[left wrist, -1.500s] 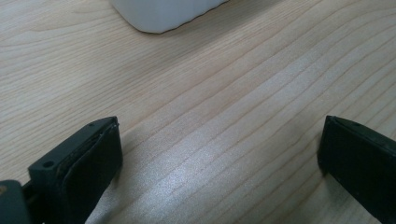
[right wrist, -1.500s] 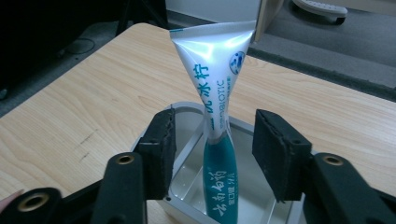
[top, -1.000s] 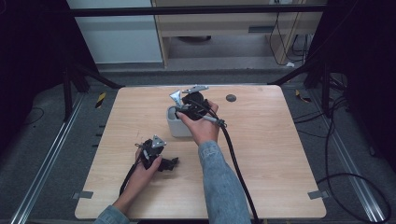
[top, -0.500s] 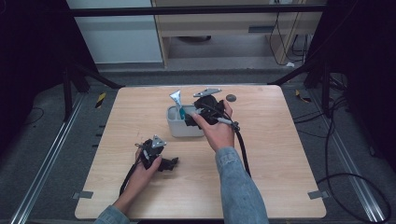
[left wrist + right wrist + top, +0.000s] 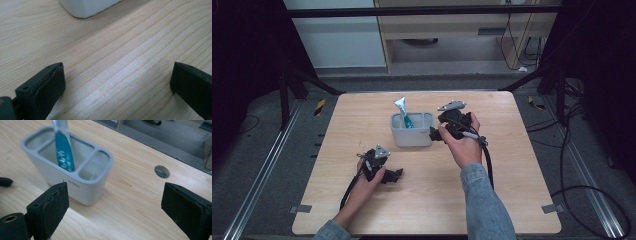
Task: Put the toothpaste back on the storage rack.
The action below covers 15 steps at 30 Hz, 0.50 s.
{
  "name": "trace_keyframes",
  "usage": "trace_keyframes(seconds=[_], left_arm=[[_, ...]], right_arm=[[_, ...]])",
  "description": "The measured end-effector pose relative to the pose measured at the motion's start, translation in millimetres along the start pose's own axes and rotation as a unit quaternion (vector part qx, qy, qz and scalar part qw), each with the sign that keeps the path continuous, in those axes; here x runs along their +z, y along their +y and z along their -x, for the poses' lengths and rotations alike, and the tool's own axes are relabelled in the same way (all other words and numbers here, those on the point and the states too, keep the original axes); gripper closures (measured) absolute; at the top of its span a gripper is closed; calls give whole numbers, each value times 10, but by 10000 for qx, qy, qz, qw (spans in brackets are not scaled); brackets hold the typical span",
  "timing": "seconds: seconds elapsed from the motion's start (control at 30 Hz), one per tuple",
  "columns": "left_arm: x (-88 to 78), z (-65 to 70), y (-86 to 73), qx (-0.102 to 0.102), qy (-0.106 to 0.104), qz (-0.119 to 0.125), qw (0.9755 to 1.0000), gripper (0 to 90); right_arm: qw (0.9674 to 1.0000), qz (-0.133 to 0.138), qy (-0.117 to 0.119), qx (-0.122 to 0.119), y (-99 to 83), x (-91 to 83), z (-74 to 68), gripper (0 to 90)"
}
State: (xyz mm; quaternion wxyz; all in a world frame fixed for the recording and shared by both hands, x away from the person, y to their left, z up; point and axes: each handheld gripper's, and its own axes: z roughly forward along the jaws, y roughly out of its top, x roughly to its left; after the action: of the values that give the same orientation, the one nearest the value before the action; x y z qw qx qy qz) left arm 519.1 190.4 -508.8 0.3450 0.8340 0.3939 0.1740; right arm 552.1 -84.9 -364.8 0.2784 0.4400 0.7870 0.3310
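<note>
Nearest the desk's (image 5: 512,200) front edge, our left claw (image 5: 394,175) rests wide, empty. Mid-desk, our right claw (image 5: 436,134), wide, empty, just right of the holder (image 5: 412,137). Inside, a tube (image 5: 403,114) stands upright, nearer our right hand.

No legible text in any view. Teal tube (image 5: 64,150) standing in the grey holder (image 5: 82,185): pale print on its face, too blurred to read. Holder front wall carries a small mark near the rim, seen in the right gripper view; characters too small to make out. No numbers, brands or signs readable elsewhere
</note>
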Motion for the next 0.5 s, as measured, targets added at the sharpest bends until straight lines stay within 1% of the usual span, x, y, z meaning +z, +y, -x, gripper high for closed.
trace_keyframes(seconds=[0.07,0.17,0.27,0.43,0.5], left_arm=[[0,0,0,1,1,-1,10000,0],[0,0,0,-2,0,-1,10000,0],[0,1,0,-4,1,1,10000,0],[1,3,-1,-20,-3,5,10000,0],[1,3,-1,-20,-2,6,10000,0]], right_arm=[[10000,-60,-67,-31,-72,-10,67,80],[9998,-144,-148,7,-173,-10,164,82],[9994,-196,-252,92,-287,-8,278,81],[9987,-321,-300,250,-441,10,412,83],[9982,-400,-363,252,-514,28,468,82]])
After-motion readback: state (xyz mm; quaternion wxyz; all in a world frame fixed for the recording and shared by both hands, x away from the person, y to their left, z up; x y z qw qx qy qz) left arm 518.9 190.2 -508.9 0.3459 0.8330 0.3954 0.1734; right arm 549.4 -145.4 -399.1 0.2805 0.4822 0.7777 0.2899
